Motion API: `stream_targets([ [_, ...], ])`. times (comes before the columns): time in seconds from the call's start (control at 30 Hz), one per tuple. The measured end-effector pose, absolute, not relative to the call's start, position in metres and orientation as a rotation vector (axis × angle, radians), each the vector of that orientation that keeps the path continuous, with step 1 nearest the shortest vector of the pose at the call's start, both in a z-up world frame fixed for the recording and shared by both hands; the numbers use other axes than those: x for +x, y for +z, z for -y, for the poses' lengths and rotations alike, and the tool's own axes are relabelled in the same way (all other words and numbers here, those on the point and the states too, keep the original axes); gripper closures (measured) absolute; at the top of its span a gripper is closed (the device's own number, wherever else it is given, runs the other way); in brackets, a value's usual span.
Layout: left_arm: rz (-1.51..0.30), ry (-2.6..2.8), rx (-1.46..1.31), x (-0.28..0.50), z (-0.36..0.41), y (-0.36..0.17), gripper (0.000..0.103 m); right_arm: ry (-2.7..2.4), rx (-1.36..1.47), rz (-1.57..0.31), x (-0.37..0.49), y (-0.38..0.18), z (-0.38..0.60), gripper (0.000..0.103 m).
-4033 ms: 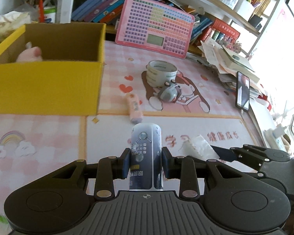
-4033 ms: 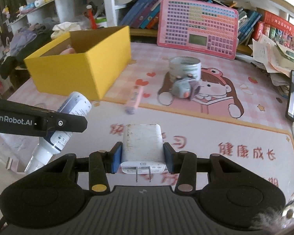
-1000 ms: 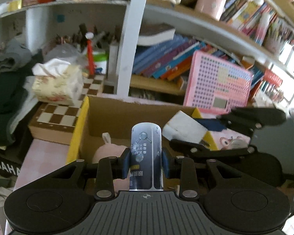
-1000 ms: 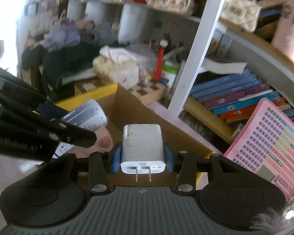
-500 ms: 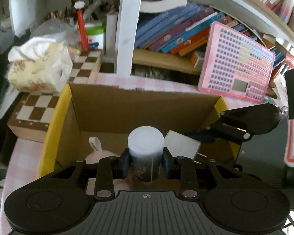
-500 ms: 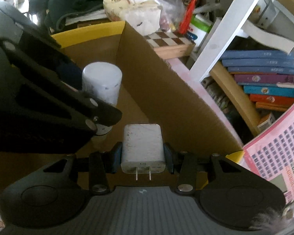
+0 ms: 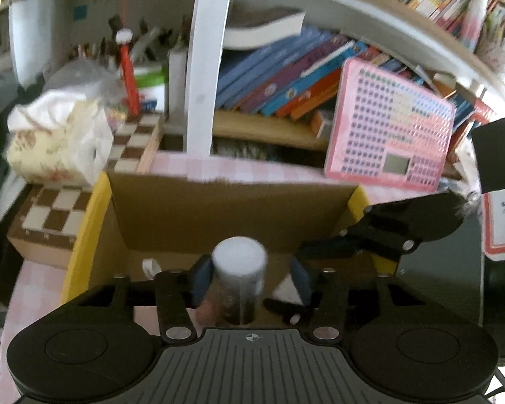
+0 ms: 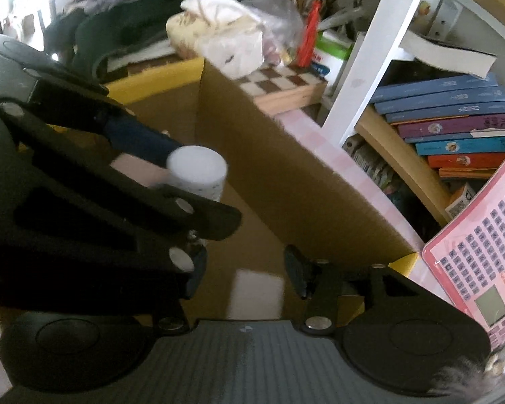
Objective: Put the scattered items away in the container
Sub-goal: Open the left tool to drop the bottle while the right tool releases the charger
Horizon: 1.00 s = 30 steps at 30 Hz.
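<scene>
Over the yellow cardboard box (image 7: 84, 232), my left gripper (image 7: 250, 281) points down with its jaws opening. The grey bottle (image 7: 239, 279), white base toward the camera, is between the blue pads and blurred, with a clear gap at the right pad. To its right, my right gripper (image 8: 245, 274) also hangs in the box (image 8: 286, 185) with its jaws opening. The white charger (image 8: 257, 293) lies blurred below and between its pads, clear of both. In the right wrist view the left gripper and the bottle (image 8: 198, 171) fill the left side. A pink soft toy (image 8: 134, 165) lies in the box.
A pink toy keyboard (image 7: 387, 141) leans on the bookshelf behind the box. A white shelf post (image 7: 205, 67) and rows of books (image 7: 279, 84) stand at the back. Left of the box are a tissue pack (image 7: 57, 138) and a chequered board box (image 7: 50, 215).
Both grippers came down over the box, then their jaws spread. The bottle is loose between the left pads, and the charger has slipped down out of the right pads.
</scene>
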<state>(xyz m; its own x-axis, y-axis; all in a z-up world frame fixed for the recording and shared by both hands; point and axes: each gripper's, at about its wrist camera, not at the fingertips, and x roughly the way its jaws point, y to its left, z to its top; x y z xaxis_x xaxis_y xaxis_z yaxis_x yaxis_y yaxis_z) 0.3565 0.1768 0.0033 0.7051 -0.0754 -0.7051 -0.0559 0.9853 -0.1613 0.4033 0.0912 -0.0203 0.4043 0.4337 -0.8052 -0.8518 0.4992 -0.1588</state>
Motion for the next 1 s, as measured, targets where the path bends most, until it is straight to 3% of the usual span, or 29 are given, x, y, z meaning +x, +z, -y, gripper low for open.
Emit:
stream_targets([
  [0.5,-0.606,-0.046,-0.137,0.295,-0.174,0.049,0.027,0.842,-0.541,-0.696,0.365,0.026,-0.076,0.04],
  [0.63,-0.555,-0.049,-0.123,0.269,-0.176,0.061,0.022,0.802,-0.507,-0.645,0.347,0.044,-0.065,0.03],
  [0.77,-0.513,-0.027,-0.085,0.24,-0.178,0.072,0.013,0.755,-0.467,-0.598,0.321,0.062,-0.055,0.025],
  [1.0,-0.466,0.013,-0.084,0.194,-0.186,0.085,0.008,0.741,-0.435,-0.535,0.274,0.081,-0.047,0.023],
])
